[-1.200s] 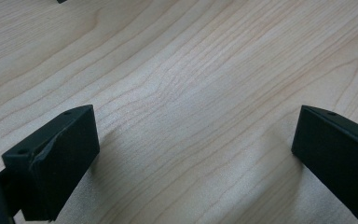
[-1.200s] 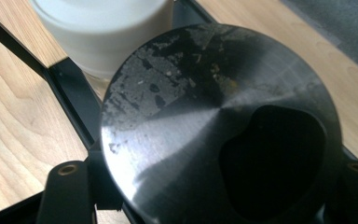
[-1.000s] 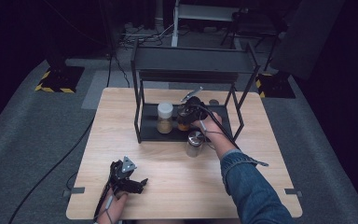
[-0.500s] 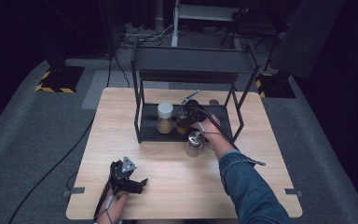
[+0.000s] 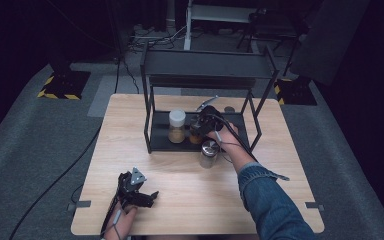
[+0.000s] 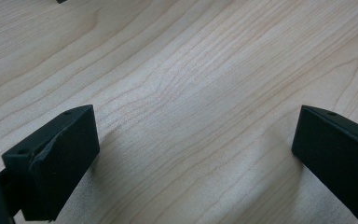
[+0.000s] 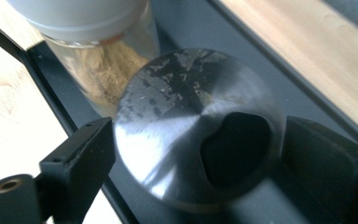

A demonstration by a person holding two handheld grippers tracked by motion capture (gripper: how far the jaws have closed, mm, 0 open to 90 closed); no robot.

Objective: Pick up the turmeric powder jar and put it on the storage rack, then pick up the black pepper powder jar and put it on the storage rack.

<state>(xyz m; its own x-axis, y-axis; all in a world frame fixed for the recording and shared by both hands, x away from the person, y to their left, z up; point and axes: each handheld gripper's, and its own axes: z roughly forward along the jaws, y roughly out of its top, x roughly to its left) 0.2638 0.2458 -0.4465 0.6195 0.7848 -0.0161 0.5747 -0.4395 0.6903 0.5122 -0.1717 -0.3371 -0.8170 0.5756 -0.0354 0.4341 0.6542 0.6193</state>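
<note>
In the high view the right gripper (image 5: 203, 123) hides most of the jar (image 5: 196, 134) beneath it on the rack (image 5: 156, 141); only an amber sliver shows. In the right gripper view the steel lid (image 7: 198, 126) covers that jar's body, and whether the pads touch the lid cannot be told. The white-capped jar (image 7: 98, 56) is cut off by the top edge. The rack's rear legs are lost in darkness.

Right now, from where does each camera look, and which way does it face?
High view: above the person's side, looking forward and down on the table and black rack; both forearms and grippers show.
Left gripper view: on the left gripper, facing bare tabletop between its open jaws.
Right gripper view: on the right gripper, facing a metal-lidded jar between jaws that have just been opening.
Shared: the white-lidded jar appears in the high and right gripper views.
</note>
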